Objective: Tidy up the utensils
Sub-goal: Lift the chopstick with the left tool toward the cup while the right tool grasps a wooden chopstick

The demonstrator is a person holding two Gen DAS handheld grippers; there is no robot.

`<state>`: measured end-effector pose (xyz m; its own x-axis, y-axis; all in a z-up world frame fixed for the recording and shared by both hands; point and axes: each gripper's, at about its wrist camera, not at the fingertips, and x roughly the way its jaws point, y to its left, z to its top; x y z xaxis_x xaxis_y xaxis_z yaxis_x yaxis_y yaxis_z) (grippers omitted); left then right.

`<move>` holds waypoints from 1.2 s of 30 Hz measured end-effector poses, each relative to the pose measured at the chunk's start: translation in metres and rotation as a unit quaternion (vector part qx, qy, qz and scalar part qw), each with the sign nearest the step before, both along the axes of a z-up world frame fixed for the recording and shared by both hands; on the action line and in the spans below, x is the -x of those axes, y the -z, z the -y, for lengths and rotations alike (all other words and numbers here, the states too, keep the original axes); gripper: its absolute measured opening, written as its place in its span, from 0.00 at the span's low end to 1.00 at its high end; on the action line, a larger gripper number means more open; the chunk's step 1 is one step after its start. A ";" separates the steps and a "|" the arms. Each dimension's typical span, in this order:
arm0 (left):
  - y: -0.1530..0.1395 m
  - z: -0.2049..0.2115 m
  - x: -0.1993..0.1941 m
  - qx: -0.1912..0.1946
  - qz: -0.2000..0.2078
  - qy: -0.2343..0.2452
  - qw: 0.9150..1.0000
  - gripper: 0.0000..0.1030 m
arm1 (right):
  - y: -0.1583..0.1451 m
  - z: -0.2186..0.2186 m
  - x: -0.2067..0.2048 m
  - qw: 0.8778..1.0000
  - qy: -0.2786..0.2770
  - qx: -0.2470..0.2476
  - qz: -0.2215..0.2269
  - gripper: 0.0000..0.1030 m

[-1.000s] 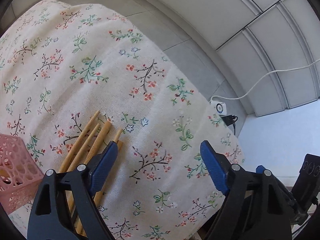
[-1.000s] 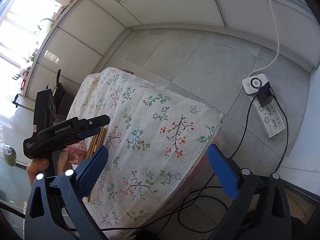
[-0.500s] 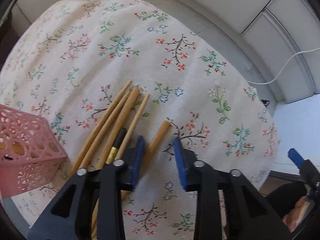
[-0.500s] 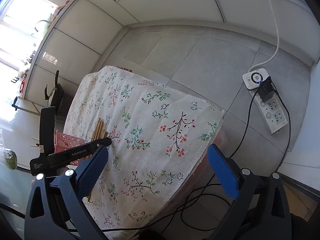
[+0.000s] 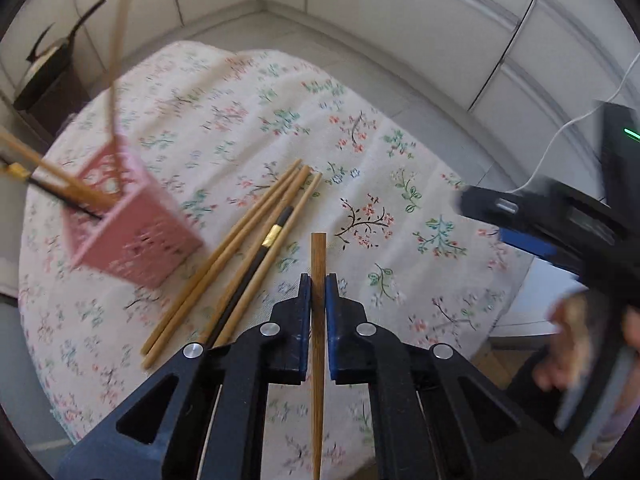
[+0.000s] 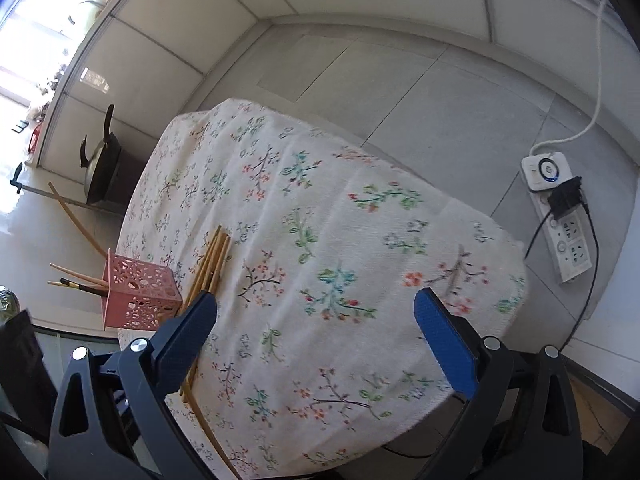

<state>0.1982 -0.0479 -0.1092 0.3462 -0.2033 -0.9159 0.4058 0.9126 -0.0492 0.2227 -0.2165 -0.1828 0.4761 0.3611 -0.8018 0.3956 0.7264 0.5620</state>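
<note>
My left gripper point(image 5: 318, 280) is shut on one brown wooden chopstick point(image 5: 319, 248), which stands between the blue pads and is lifted off the floral tablecloth point(image 5: 400, 152). Just left of it several loose chopsticks point(image 5: 236, 252) lie on the cloth, one of them black with a gold band point(image 5: 273, 235). A pink perforated basket point(image 5: 132, 220) at the left holds a few chopsticks. In the right wrist view my right gripper point(image 6: 314, 300) hangs open above the cloth with nothing between its pads; the basket point(image 6: 136, 296) and loose chopsticks point(image 6: 212, 264) lie to its left.
The small table's cloth edge point(image 6: 500, 280) drops to a grey tiled floor. A white power strip point(image 6: 560, 220) with a black plug and cables lies on the floor at the right. A dark stand with a pan point(image 6: 100, 160) sits beyond the table's far left.
The left gripper's jaws closed on one chopstick and lifted it off the cloth, swinging toward the basket. The right gripper shifted over the table and stayed open.
</note>
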 end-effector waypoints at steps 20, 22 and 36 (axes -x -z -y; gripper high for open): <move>-0.122 -0.111 0.084 0.113 0.162 -0.057 0.979 0.06 | 0.025 -0.106 -0.106 0.990 -0.007 0.097 -0.106 0.29; -0.125 -0.118 0.084 0.121 0.165 -0.065 0.977 0.06 | 0.024 -0.115 -0.107 0.986 -0.011 0.127 -0.104 0.29; -0.129 -0.135 0.082 0.119 0.189 -0.107 0.969 0.06 | -0.007 -0.076 -0.073 0.995 0.018 0.102 0.003 0.05</move>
<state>0.1158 0.0867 0.0199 0.7055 -0.2797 -0.6512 0.2380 0.9590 -0.1541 0.2957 -0.1403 -0.1762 0.4907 0.1739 -0.8538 0.4202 0.8112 0.4067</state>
